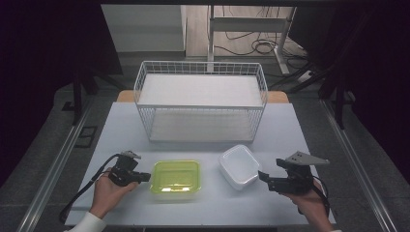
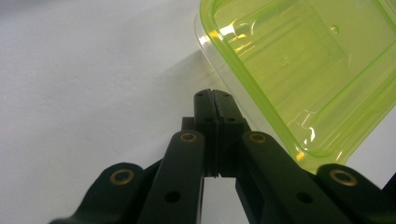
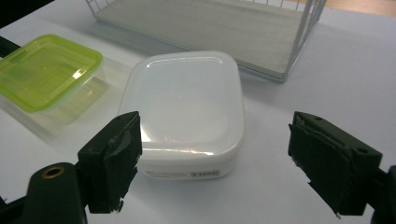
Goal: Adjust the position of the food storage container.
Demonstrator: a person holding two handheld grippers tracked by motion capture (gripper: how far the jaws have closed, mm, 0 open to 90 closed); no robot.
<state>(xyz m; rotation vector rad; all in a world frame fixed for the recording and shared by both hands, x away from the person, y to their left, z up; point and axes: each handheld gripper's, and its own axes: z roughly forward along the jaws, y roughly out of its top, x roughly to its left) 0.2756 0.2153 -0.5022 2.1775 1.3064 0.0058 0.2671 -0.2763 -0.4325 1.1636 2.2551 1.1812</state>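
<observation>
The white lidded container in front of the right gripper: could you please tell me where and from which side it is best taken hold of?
Probably across its two long side walls, coming in level from its near short end. The white container lies flat, lid on, and the open right gripper already faces that end, its jaws standing wider than the box. The smooth rounded lid offers no handle, so the straight walls seem the surer hold.

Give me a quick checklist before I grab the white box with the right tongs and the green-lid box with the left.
1. Right tongs open wide enough for the white box: ok.
2. Right tongs lined up with the white box: ok.
3. Left tongs open: not ok, jaws shut beside the green-lid box.
4. Both lids seated: cannot tell.
5. Wire basket shelves free: ok.
</observation>
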